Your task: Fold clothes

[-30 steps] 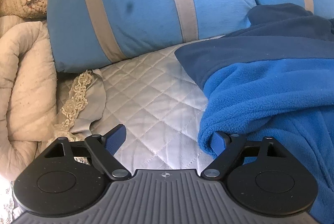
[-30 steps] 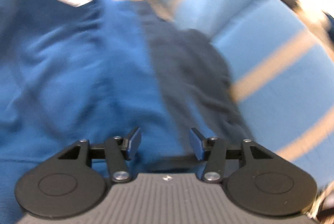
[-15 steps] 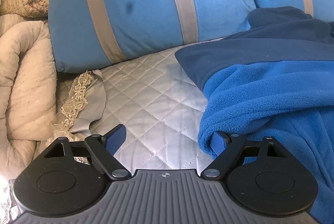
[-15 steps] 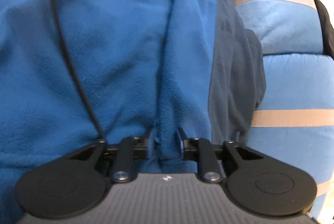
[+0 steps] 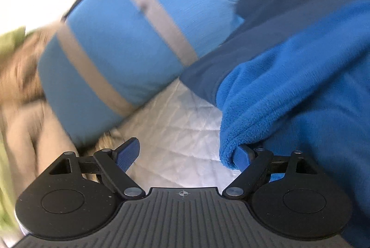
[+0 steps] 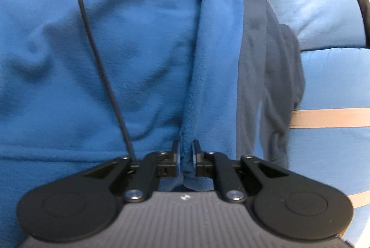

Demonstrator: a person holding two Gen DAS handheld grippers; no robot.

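On the white quilted bedcover [image 5: 185, 132], 1 bright blue fleece garment [image 5: 300, 86] is spread, with its darker navy lining [image 5: 208, 76] turned out along the far edge and resting against the striped cushions. 2 blue cushions with tan stripes are counted: 1 [image 5: 129, 44] is seen lying across the left wrist view, and a second [image 6: 323, 86] is seen in the right wrist view just beside the navy part of the garment. No brand, label or readable writing can be made out on any item.

The left gripper [image 5: 185, 153] is held wide apart; a rolled edge of the fleece is draped over its right finger [image 5: 242, 154], while nothing is touched by its left finger [image 5: 129, 152]. The right gripper [image 6: 186, 160] is pressed narrowly together, with a vertical fold of the fleece pinched between its 2 pads.

Only in the left wrist view are the bedcover, a beige blanket [image 5: 23, 123] and a green fabric [image 5: 11, 39] shown, all heavily blurred. Only in the right wrist view is 1 thin black cable [image 6: 92, 39] seen, lying across the fleece and running down to the gripper body.
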